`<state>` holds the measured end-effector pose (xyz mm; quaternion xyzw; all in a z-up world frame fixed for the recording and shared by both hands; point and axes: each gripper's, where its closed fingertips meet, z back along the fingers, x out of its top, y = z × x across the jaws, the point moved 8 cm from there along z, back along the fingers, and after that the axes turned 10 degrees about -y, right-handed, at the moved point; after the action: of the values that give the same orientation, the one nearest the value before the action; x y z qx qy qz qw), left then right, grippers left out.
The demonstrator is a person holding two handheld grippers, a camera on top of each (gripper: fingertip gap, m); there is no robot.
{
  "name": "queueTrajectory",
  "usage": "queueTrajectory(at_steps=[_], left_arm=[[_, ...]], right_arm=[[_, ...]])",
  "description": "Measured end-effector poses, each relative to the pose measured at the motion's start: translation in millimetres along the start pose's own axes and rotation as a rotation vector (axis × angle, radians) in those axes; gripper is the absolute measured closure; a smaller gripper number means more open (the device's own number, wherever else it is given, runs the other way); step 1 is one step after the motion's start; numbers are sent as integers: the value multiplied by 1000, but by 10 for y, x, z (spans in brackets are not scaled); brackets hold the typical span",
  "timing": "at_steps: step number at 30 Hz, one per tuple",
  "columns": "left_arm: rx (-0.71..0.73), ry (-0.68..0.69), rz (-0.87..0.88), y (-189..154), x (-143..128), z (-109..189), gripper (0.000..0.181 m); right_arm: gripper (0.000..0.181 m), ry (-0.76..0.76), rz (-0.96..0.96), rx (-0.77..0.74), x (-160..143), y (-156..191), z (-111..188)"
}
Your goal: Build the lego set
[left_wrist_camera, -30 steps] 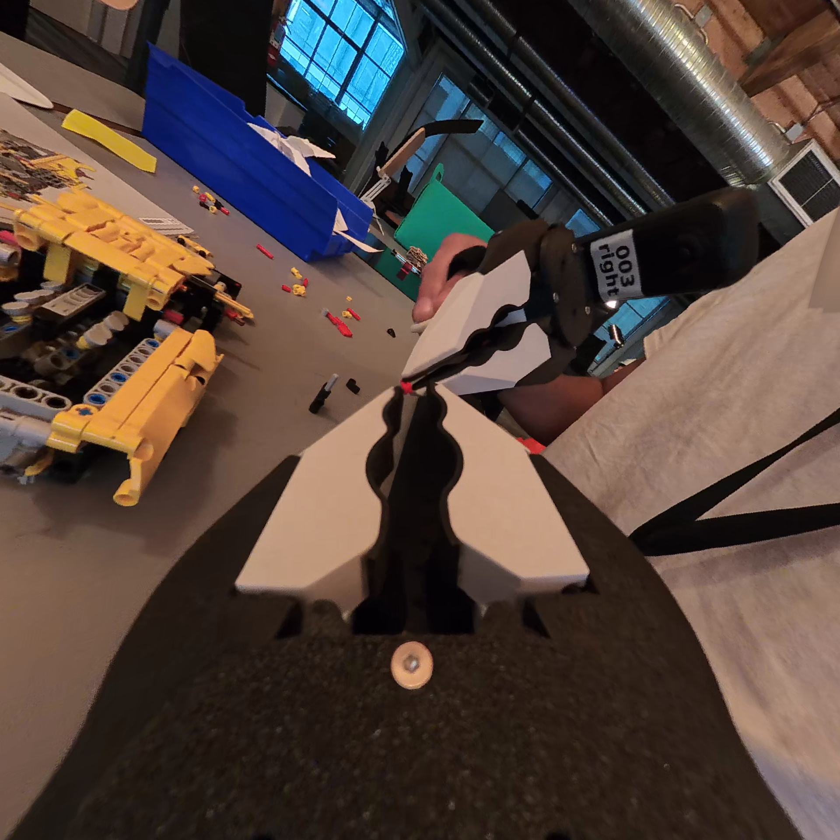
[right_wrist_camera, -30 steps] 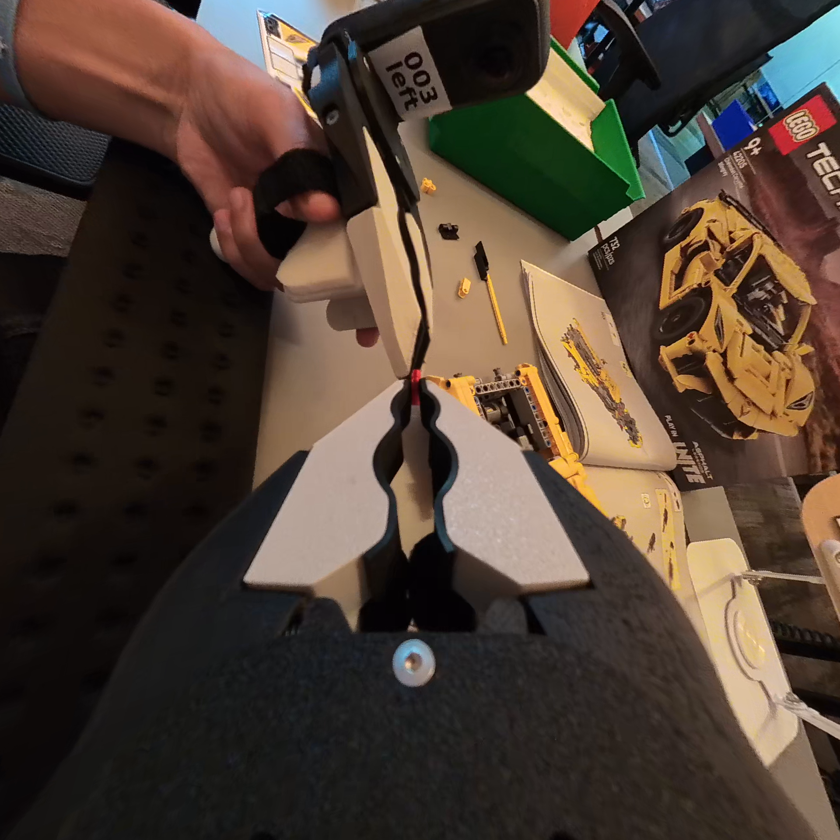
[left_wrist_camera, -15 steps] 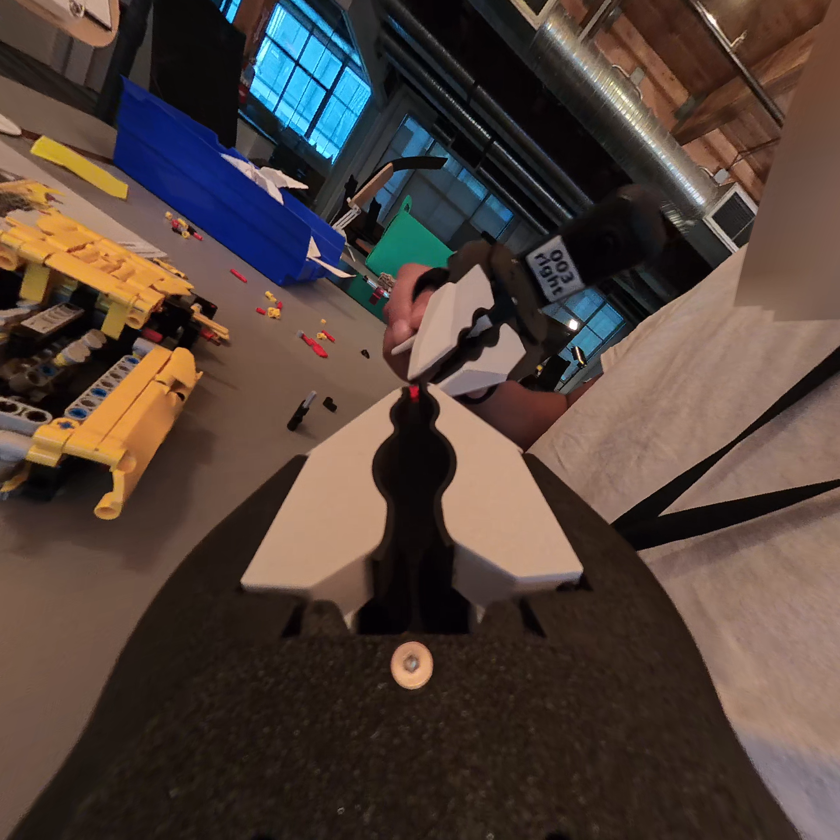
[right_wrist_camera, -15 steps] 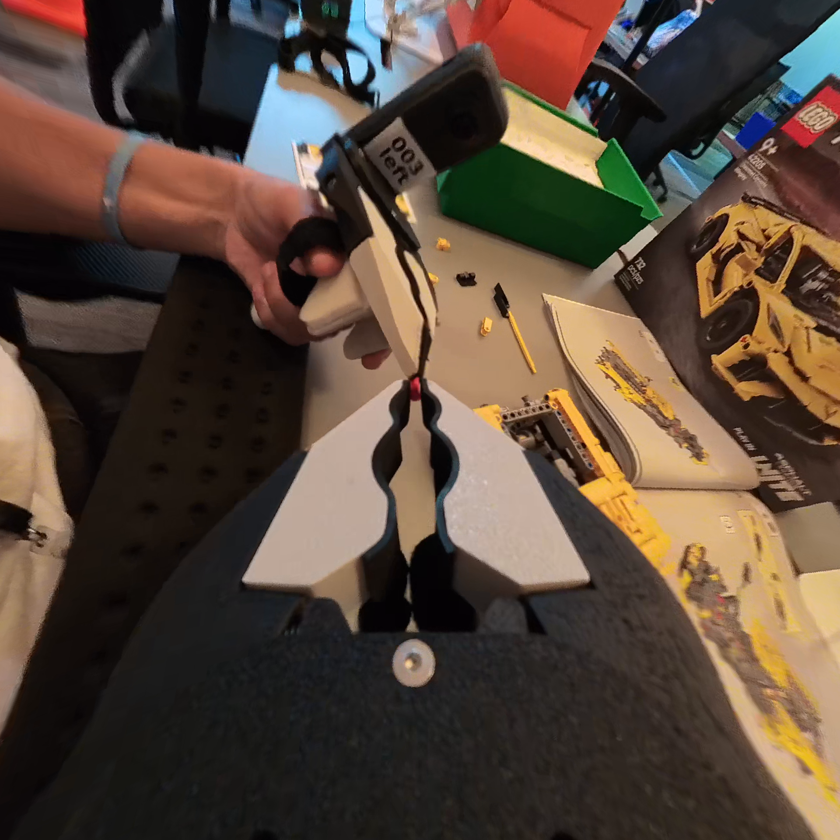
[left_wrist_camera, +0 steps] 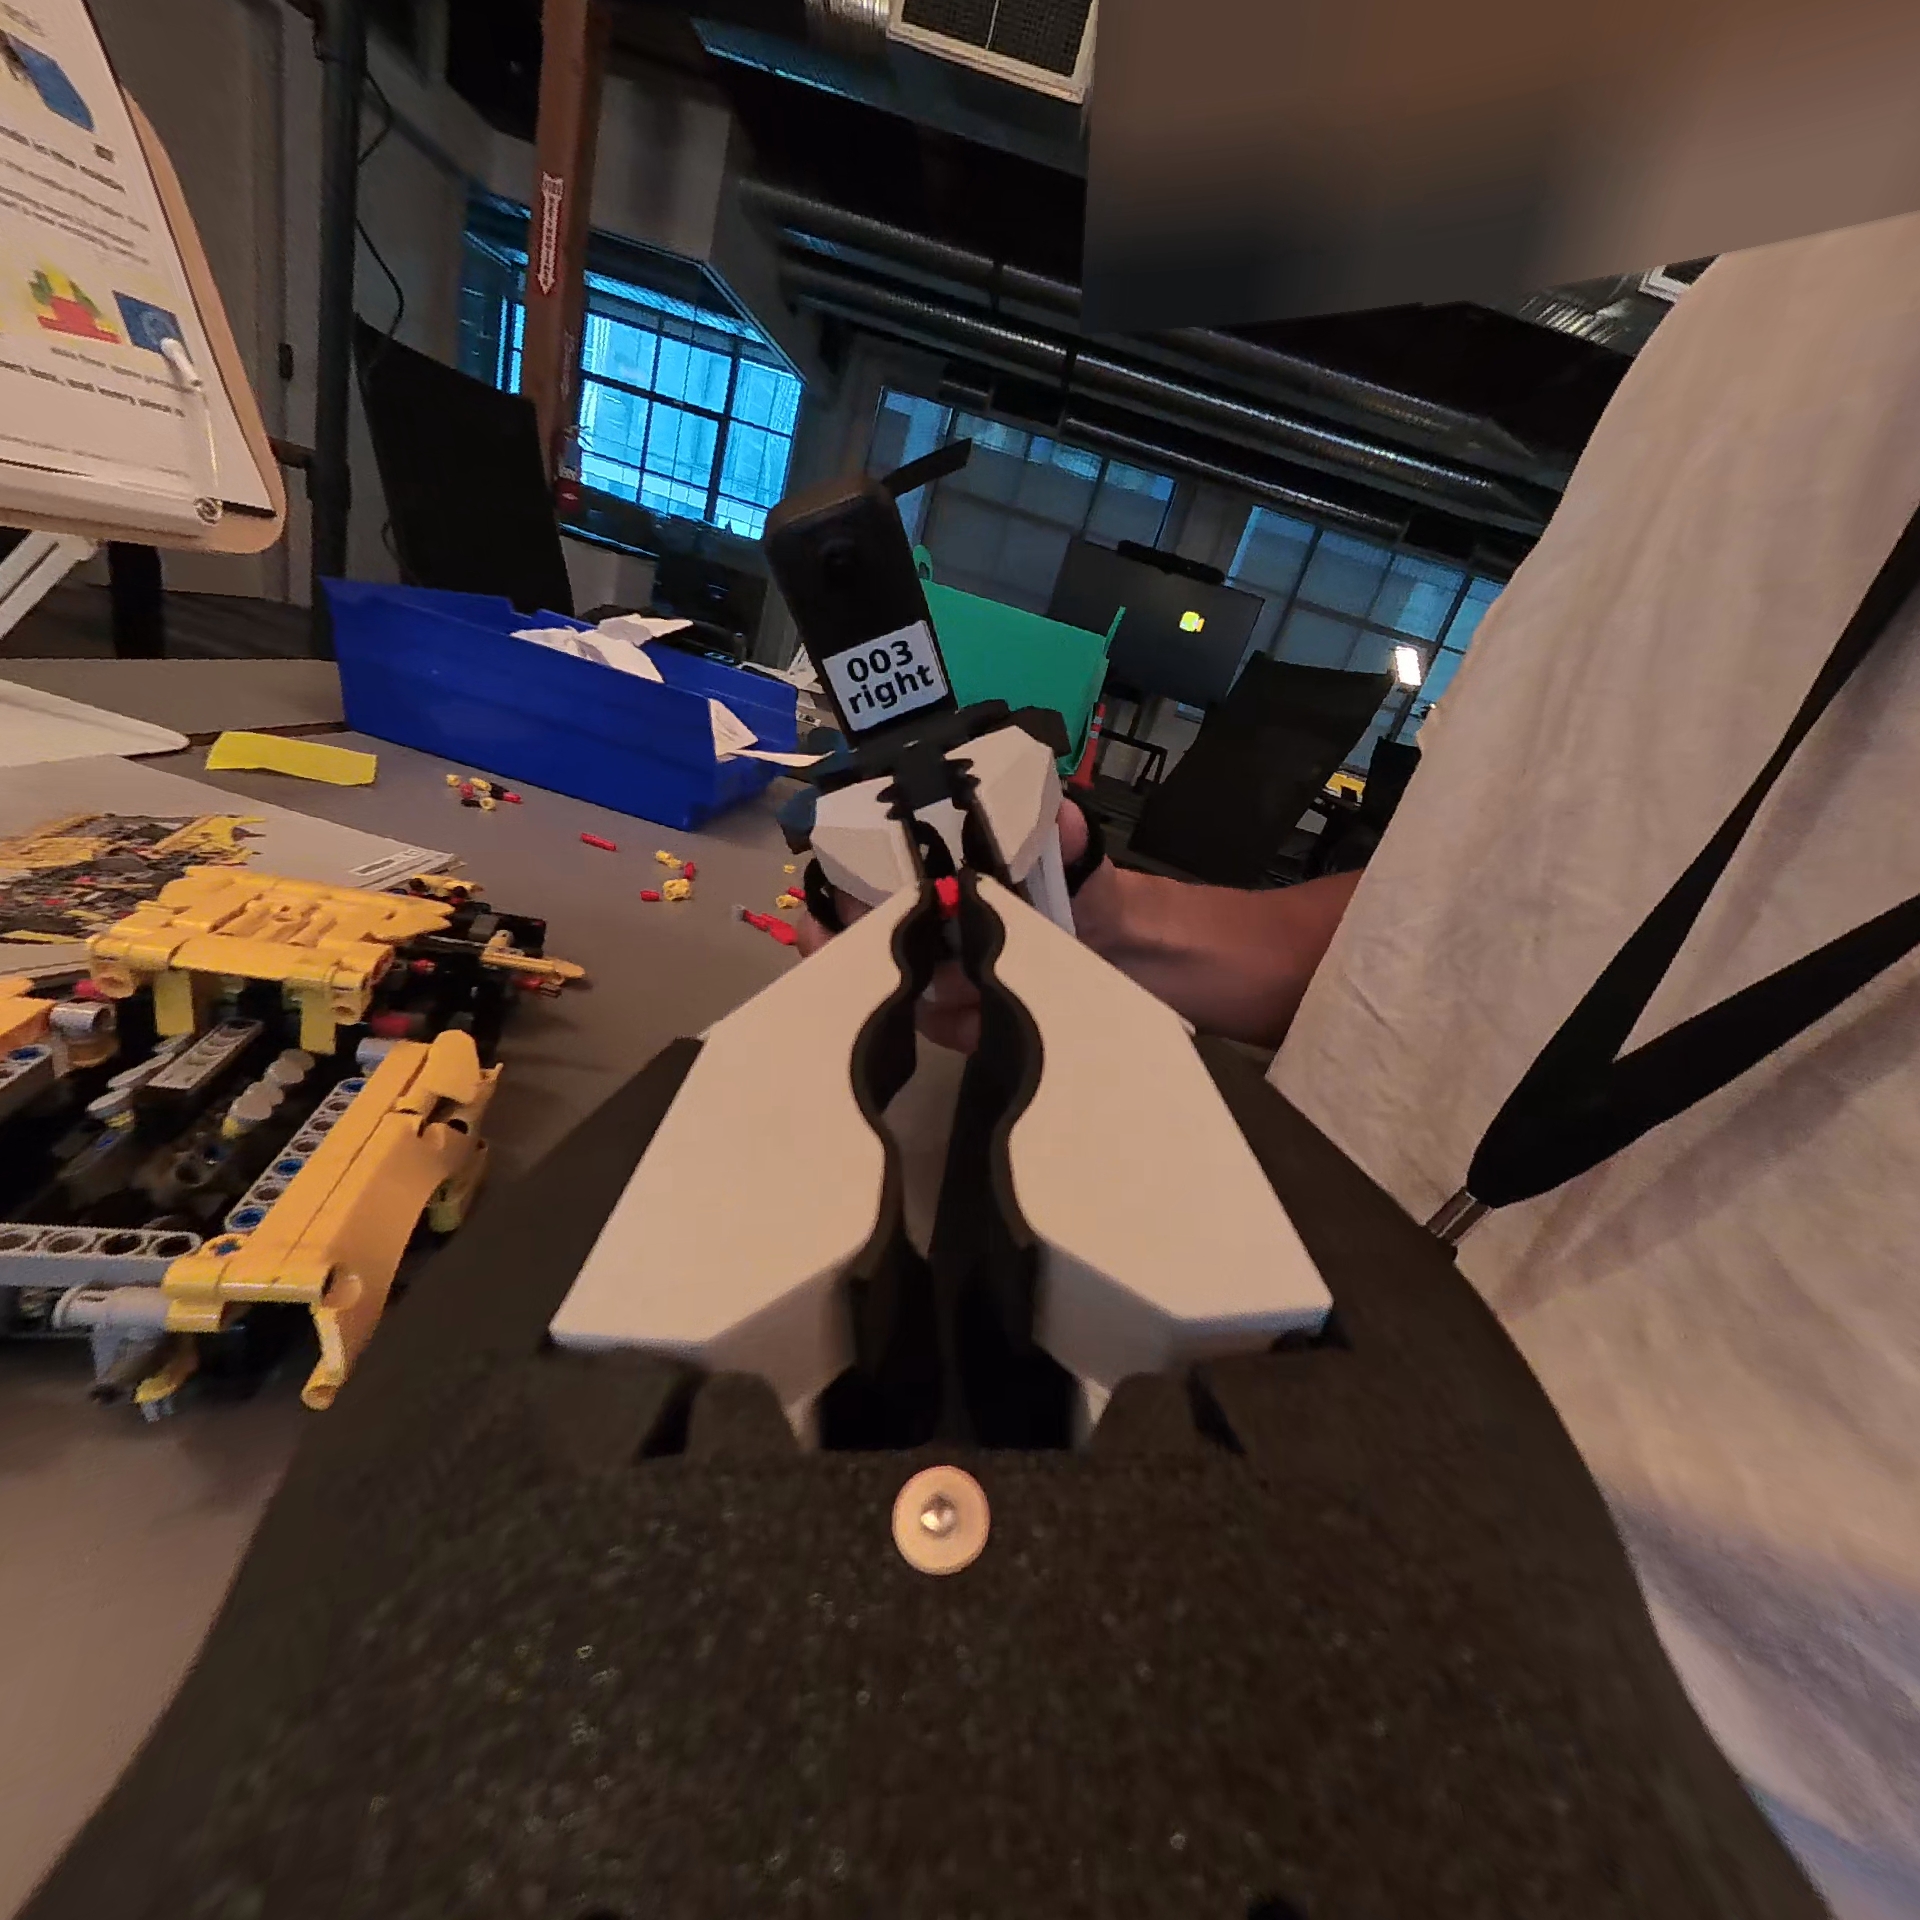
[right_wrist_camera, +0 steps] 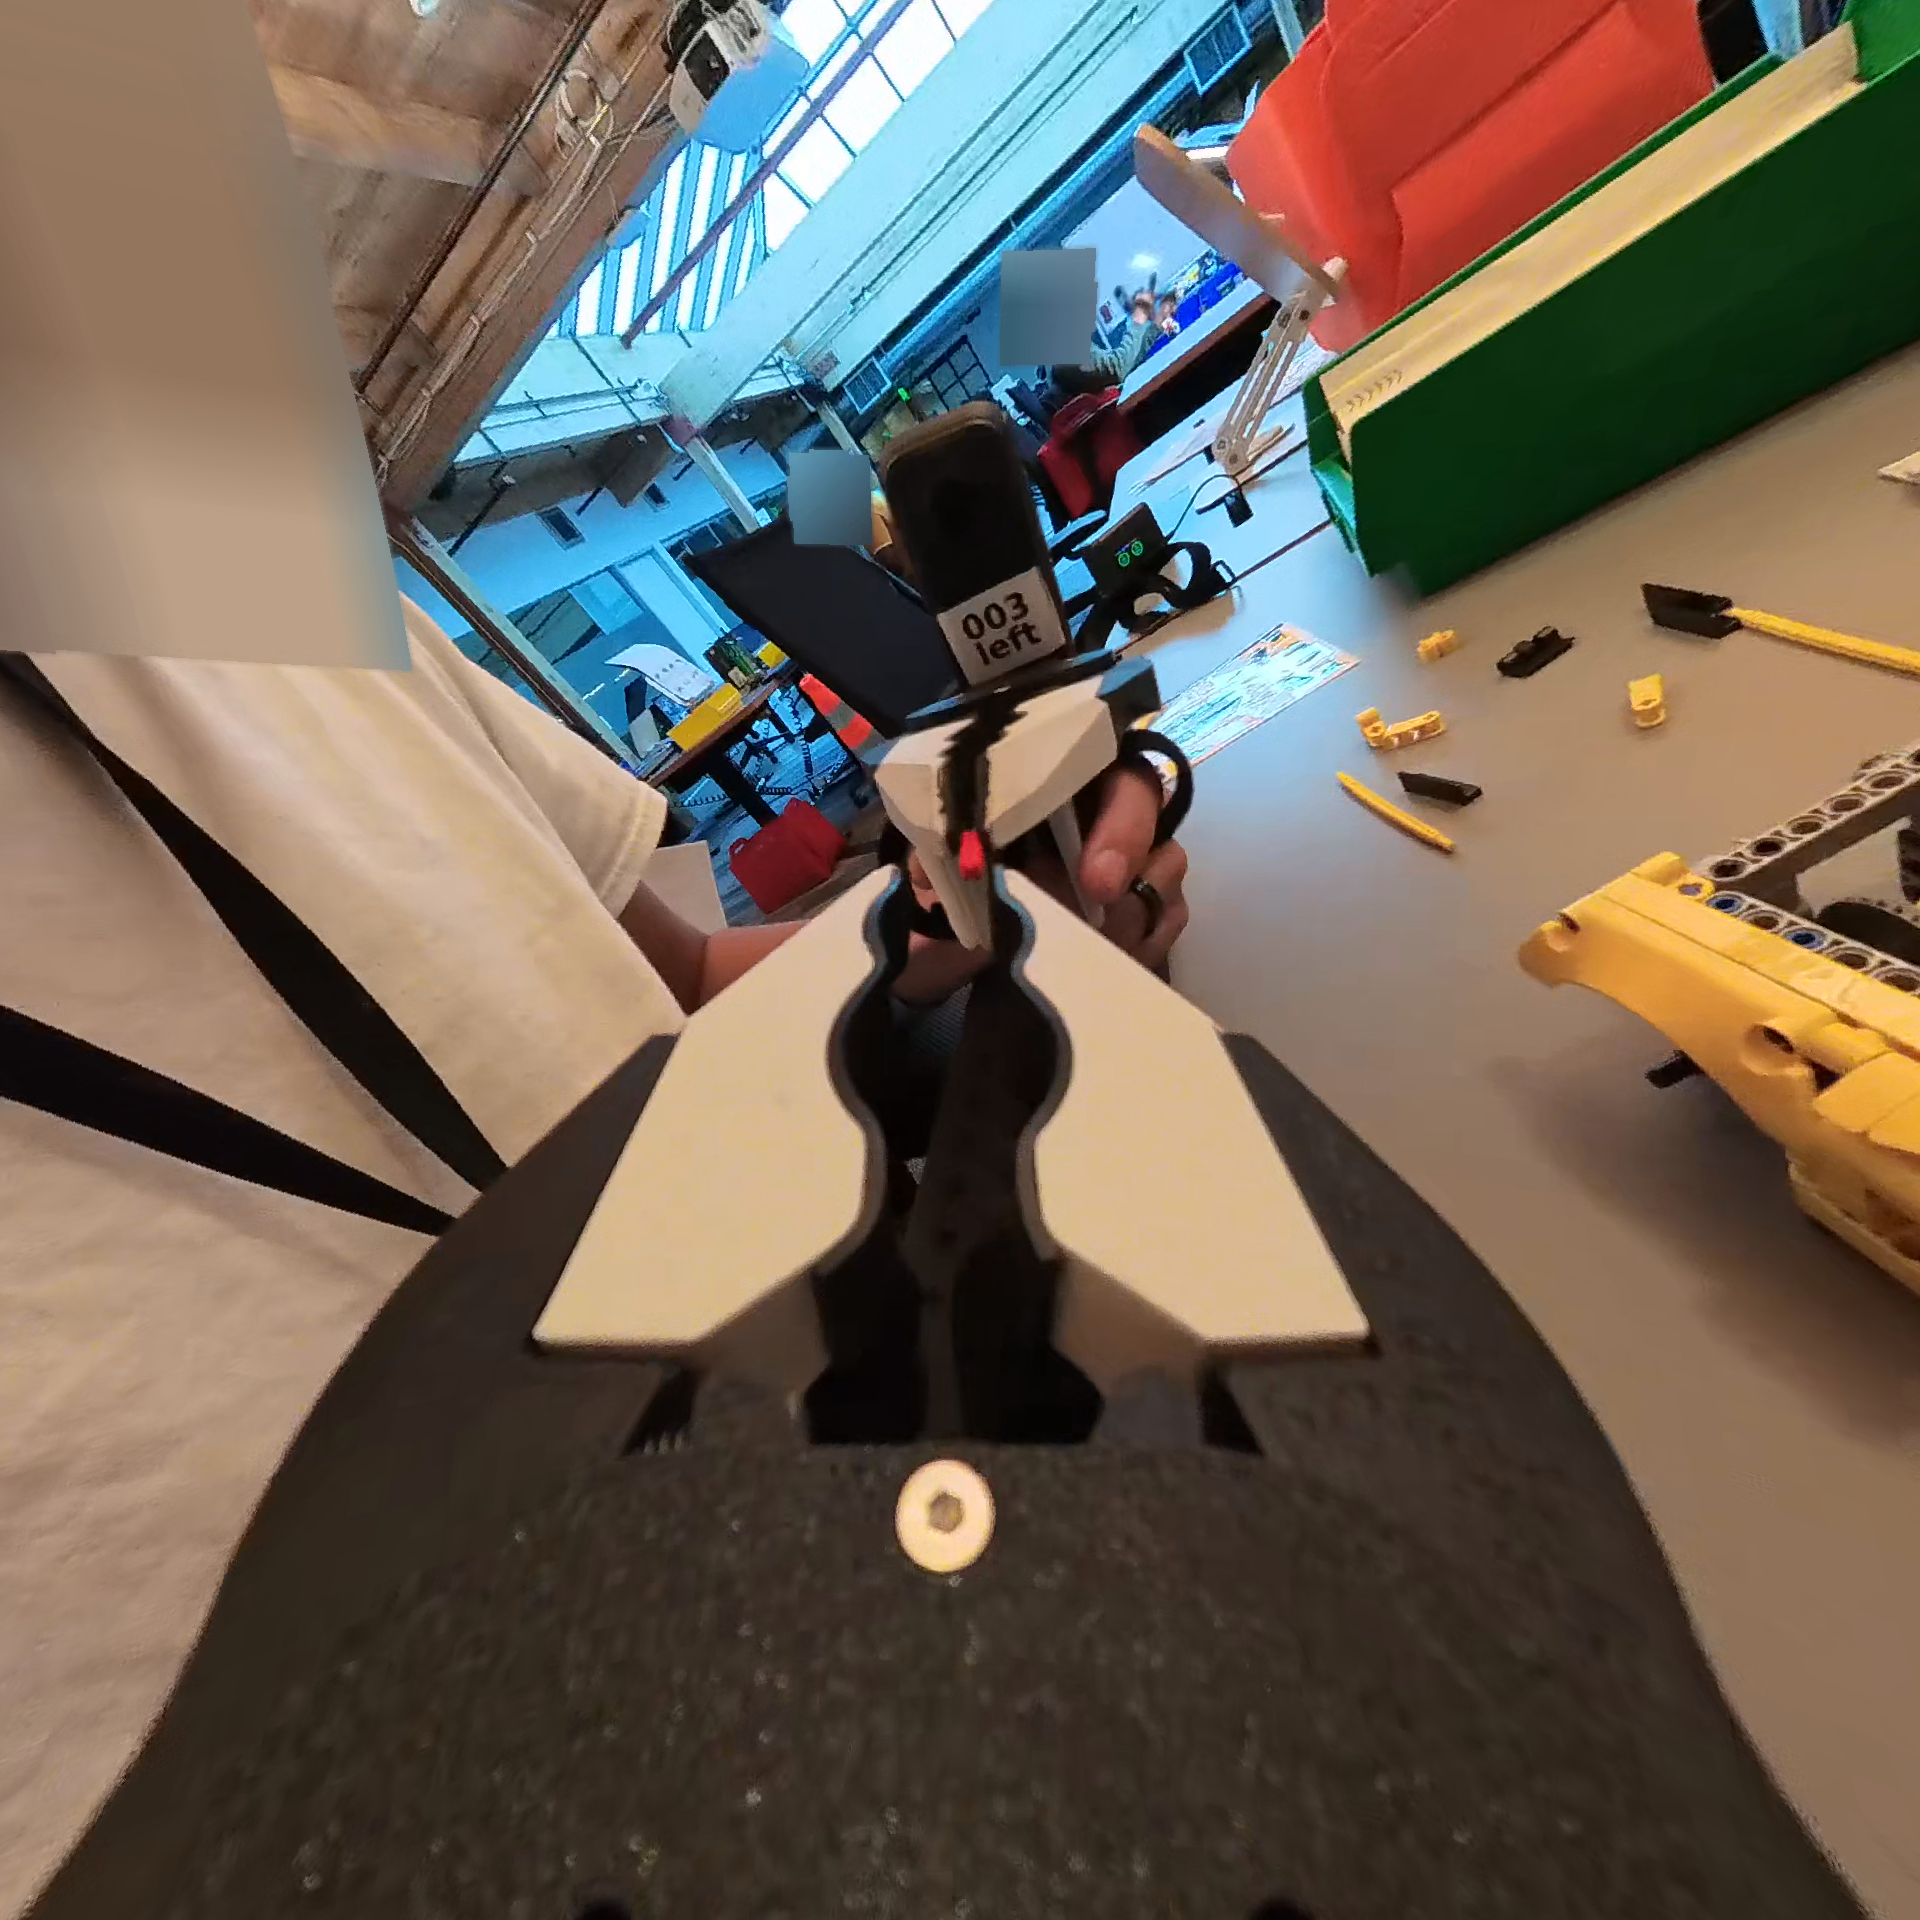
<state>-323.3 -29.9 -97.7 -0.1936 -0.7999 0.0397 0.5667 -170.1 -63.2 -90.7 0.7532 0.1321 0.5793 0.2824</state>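
Observation:
A small red pin [left_wrist_camera: 945, 891] sits between the tips of my left gripper [left_wrist_camera: 943, 902], which is shut on it. It also shows in the right wrist view [right_wrist_camera: 971, 854], sticking out of the left gripper's tip. My right gripper [right_wrist_camera: 951, 891] faces the left one tip to tip. Its jaws stand slightly apart just in front of the pin, so it looks open. Both are held in the air near the person's chest. The partly built yellow car [left_wrist_camera: 291, 1091] lies on the grey table to the left, and its edge shows in the right wrist view [right_wrist_camera: 1714, 997].
A blue bin [left_wrist_camera: 540, 707], a green bin [right_wrist_camera: 1610, 395] and an orange bin [right_wrist_camera: 1455, 135] stand at the back. Loose small pieces [left_wrist_camera: 665, 883] [right_wrist_camera: 1403, 727] lie scattered on the table. An instruction booklet [left_wrist_camera: 104, 852] lies beside the car. The person's white shirt [left_wrist_camera: 1662, 935] is close. My two grippers' fingertips are within a few centimetres of each other.
Both grippers have turned upright and now face each other squarely. The right gripper's jaws, earlier closed on the red pin, have parted. The pin stays in the left gripper.

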Motion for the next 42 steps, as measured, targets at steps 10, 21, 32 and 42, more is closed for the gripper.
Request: queueTrajectory(at_steps=[10,21,32,42], left_arm=[[-13,17,20,-10,-21,-26,178],[-14,32,20,-13,-32,-27,178],[-3,31,41,6,-29,-21,178],[10,44,148,56,-53,-46,175]], right_arm=[[176,27,48,-25,-12,-2,19],[178,26,51,-17,-11,2,6],[179,46,91,-38,-2,2,18],[179,97,418,-132,55,89,1]])
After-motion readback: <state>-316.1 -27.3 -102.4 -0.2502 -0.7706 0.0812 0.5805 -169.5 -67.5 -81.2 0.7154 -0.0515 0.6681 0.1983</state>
